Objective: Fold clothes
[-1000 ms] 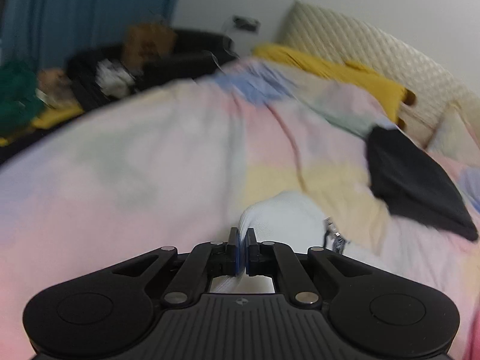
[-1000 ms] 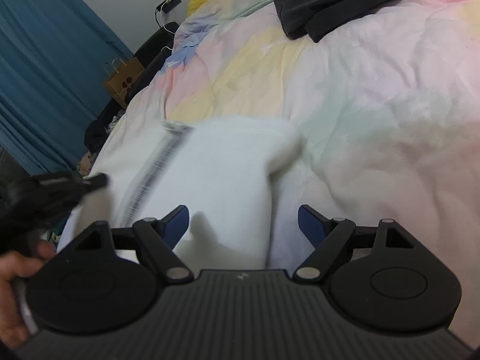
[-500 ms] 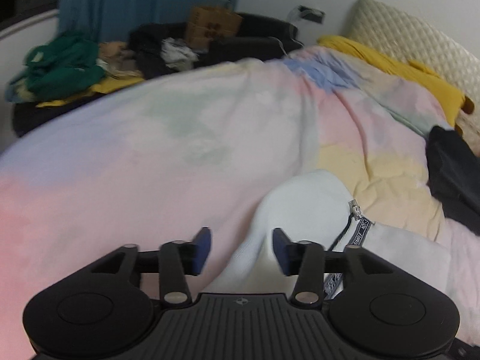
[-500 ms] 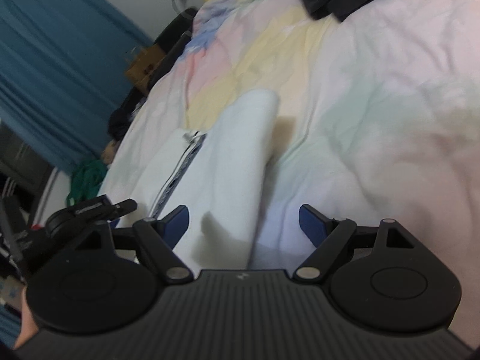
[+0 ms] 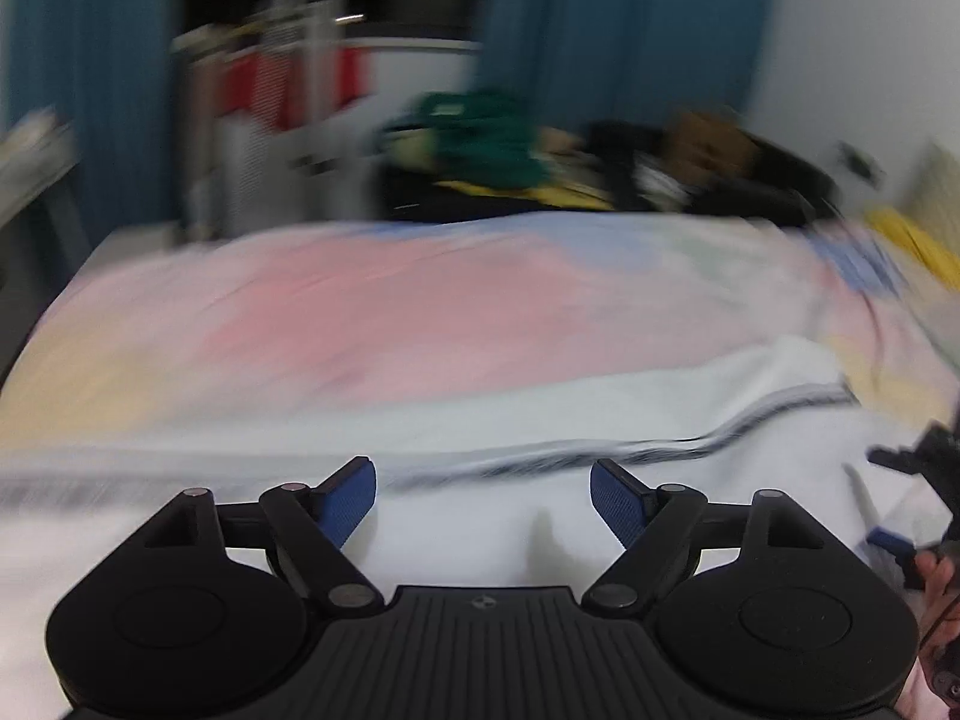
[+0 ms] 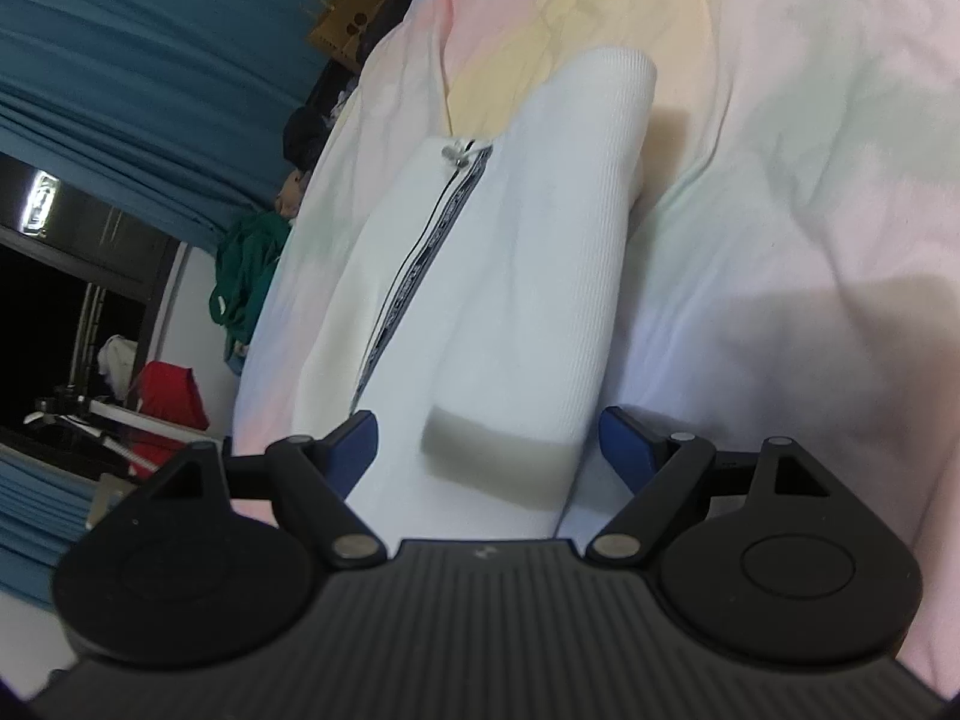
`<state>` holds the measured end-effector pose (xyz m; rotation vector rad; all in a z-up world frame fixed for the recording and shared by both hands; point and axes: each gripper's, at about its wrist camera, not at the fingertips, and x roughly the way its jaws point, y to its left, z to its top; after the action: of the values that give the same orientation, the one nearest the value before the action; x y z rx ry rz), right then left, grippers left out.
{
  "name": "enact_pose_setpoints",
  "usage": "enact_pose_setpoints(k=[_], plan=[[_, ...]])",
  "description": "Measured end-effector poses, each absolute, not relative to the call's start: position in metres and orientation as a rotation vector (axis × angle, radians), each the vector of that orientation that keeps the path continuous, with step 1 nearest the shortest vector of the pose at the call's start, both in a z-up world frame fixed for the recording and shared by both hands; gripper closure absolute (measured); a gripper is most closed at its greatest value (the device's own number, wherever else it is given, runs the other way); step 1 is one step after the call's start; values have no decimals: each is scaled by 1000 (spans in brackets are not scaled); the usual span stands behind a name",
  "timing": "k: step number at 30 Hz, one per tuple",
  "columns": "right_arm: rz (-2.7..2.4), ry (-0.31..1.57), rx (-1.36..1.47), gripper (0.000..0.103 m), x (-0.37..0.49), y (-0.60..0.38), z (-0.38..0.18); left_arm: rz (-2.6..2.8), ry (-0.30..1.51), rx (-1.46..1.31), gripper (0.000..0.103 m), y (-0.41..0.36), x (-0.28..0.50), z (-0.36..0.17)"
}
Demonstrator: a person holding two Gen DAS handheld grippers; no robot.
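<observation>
Two grippers noted, both w/ jaws spread wide, nothing held: left gripper and right gripper, each hovering low over the cloth. The other gripper's tip is glimpsed at the right edge of the left view.

One white garment laid lengthwise on the pastel duvet, zip w/ dark-edged tape running along it; a sleeve appears folded over the body, cuff end nearest the right gripper. Left view heavily blurred, detail poor.

Step judged: mid-fold, between grasps. Scene would fit a sleeve fold just laid or a garment merely lying bunched. Next grasp would need a free edge pinched cleanly, single layer, no drag on duvet.

Farther off: one green clothes heap, one brown paper bag, blue curtains.
</observation>
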<state>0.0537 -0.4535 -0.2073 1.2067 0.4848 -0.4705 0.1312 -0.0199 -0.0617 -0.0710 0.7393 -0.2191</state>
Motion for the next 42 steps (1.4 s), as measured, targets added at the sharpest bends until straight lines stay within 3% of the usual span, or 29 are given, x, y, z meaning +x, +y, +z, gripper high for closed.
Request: enact_pose_setpoints(k=[8,14,23,26,27,28,31,42], plan=[[-506,517,1259,21,59,-455,-211,-75,808,-512,18,100,58,-83],[-471,456,1244,19,78,-477,-221,-19,869,-777,18,148,62,-105],[-401,377,1123,20,119,-513,-236,-7,774,-532,18,124,71,-90],[-395,355,1089,34,128,-521,-239,11,742,-432,18,110,66,-84],[-399,349,1081,50,130,-522,-239,16,736,-411,18,106,65,-83],[-403,343,1073,73,131,-523,-240,19,733,-401,18,103,65,-83],[-416,325,1048,84,135,-526,-241,19,715,-386,18,98,67,-85],[-460,260,957,87,151,-536,-245,103,678,-183,17,77,96,-91]])
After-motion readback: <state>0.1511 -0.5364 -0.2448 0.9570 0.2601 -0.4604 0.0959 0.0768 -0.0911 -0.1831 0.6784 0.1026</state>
